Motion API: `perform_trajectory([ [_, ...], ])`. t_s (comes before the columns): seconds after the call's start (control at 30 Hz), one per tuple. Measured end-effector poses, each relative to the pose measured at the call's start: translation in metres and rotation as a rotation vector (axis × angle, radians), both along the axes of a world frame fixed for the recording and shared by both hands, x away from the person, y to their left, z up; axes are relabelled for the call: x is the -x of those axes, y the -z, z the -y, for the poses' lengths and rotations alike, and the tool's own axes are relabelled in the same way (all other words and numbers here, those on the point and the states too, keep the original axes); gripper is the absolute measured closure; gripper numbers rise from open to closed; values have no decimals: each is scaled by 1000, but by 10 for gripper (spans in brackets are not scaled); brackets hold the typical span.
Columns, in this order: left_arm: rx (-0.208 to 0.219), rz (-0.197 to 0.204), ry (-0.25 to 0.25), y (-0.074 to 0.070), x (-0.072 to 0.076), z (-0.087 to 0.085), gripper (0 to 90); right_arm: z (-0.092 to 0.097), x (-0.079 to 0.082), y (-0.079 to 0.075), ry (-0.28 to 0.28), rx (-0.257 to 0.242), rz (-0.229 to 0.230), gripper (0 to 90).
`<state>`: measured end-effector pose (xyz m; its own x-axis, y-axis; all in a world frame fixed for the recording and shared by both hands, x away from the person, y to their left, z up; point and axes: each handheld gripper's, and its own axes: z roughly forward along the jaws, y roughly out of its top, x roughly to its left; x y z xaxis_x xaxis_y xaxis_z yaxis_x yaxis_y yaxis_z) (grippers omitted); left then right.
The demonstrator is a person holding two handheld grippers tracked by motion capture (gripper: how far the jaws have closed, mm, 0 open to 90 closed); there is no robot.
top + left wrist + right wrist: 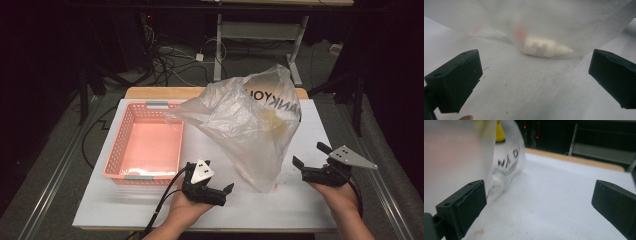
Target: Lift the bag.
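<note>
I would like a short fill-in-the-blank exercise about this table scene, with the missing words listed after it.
1. The basket on the table is ____ in colour.
2. The plastic bag stands to the ____ of the basket in the high view.
3. The jaws of the left gripper are ____.
4. A small ____ bottle lies inside the bag.

Missing words: pink; right; open; white

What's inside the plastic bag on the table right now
Through the translucent plastic bag, the left gripper view shows a small white bottle with a pointed nozzle lying at the bottom. A yellowish shape shows higher up, too blurred to identify. Anything else is hidden by the folds.
</note>
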<state>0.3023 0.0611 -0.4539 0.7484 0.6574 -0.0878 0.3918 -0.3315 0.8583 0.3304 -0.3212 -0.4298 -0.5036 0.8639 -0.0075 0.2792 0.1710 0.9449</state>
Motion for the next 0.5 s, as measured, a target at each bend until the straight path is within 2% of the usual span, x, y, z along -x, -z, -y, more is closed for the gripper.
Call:
perform_trajectory([
  [0.27,1,3,-3,7,-1,-2,0,0,7,29,0,-9,-53,3],
  [0.5,6,7,-16,11,-2,-4,0,-1,9,32,-3,-13,-47,2],
])
